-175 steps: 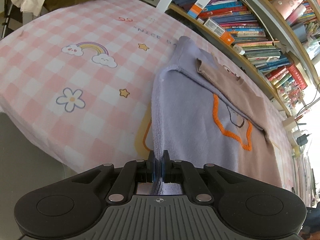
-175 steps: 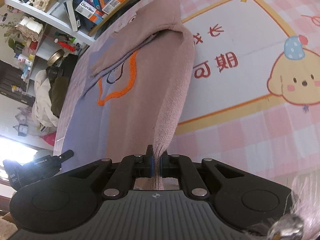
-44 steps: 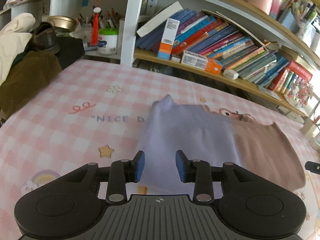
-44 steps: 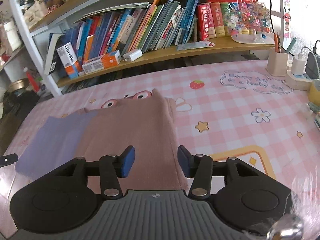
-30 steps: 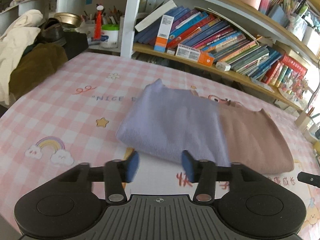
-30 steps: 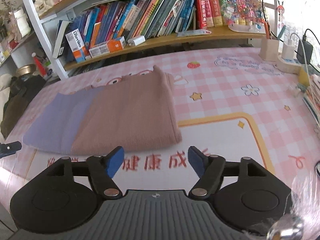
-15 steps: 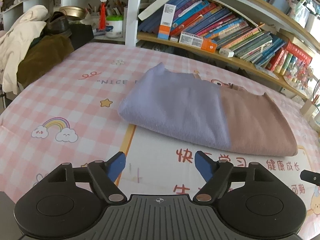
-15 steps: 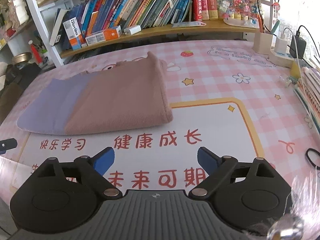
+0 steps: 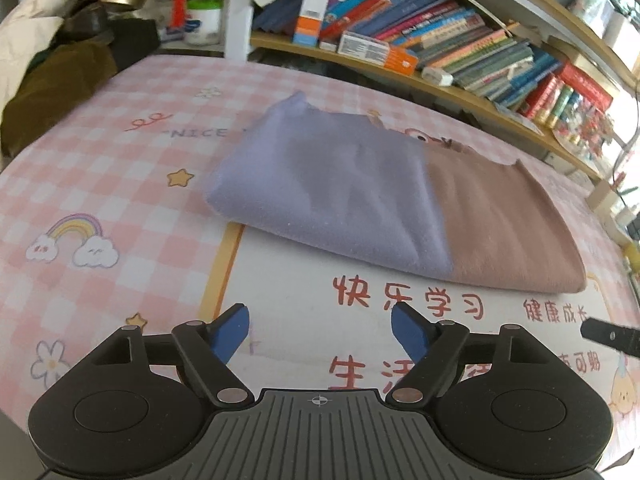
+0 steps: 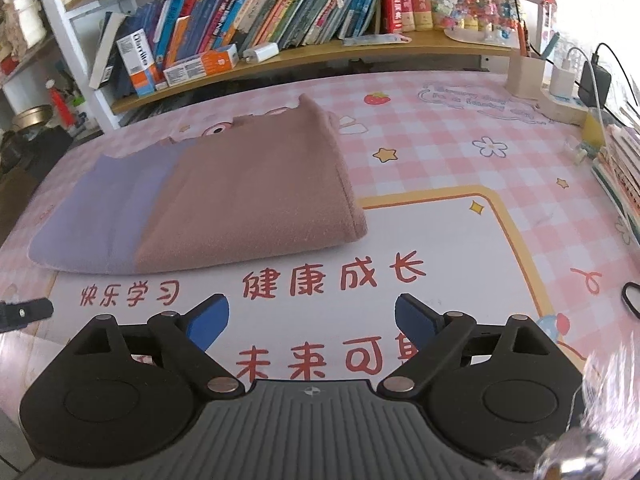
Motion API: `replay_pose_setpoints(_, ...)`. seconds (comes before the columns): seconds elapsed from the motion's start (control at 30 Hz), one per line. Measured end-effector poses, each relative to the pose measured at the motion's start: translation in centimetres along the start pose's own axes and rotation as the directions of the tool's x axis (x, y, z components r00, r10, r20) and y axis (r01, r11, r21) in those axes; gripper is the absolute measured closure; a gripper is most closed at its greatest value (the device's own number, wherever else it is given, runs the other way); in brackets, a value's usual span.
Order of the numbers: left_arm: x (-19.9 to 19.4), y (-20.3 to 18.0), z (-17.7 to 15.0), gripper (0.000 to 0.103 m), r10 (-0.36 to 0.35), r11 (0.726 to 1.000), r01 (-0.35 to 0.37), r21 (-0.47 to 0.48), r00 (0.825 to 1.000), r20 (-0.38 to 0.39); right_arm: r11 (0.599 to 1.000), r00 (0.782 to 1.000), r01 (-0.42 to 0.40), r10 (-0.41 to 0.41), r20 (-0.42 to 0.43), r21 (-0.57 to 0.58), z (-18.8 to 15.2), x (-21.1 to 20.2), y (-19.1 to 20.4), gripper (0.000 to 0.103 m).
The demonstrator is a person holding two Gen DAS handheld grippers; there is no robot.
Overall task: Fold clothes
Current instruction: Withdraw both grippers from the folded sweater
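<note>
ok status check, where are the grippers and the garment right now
Left hand-held gripper open, empty. Right hand-held gripper open, empty. Folded garment flat on the pink mat, both grippers short of it. Nothing between.

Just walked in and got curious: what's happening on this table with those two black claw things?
A person is folding clothes with two handheld grippers. The lilac and brown sweater lies folded on the pink checked table mat. The left gripper and the right gripper are both open, empty, near the mat's front edge.
</note>
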State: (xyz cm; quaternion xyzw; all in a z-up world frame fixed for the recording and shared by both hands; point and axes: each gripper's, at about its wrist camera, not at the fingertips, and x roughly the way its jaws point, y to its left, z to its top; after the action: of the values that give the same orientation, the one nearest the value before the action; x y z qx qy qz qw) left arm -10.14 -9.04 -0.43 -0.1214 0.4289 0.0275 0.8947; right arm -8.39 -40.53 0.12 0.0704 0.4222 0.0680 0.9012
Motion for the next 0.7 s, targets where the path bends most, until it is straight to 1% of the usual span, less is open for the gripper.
replay_pose_setpoints(0.17,0.8,1.4,0.9,0.022,-0.012,1.0,0.012,-0.027,1.0,-0.01,1.0,1.0,0.022,-0.022,-0.001,0.011,0.4,0.5,0.6,0.013)
replay_pose_setpoints(0.33,1.4,2.6,1.8,0.022,-0.052,0.996,0.05,-0.07,0.998,-0.028,0.999,0.999,0.037,-0.037,-0.007,0.019,0.8,1.1,1.5,0.013)
replay_pose_setpoints(0.7,3.8,4.6,3.2,0.022,-0.121,0.987,0.114,-0.115,0.991,-0.055,0.996,0.996,0.091,-0.091,-0.015,0.002,1.2,1.4,4.1,0.013)
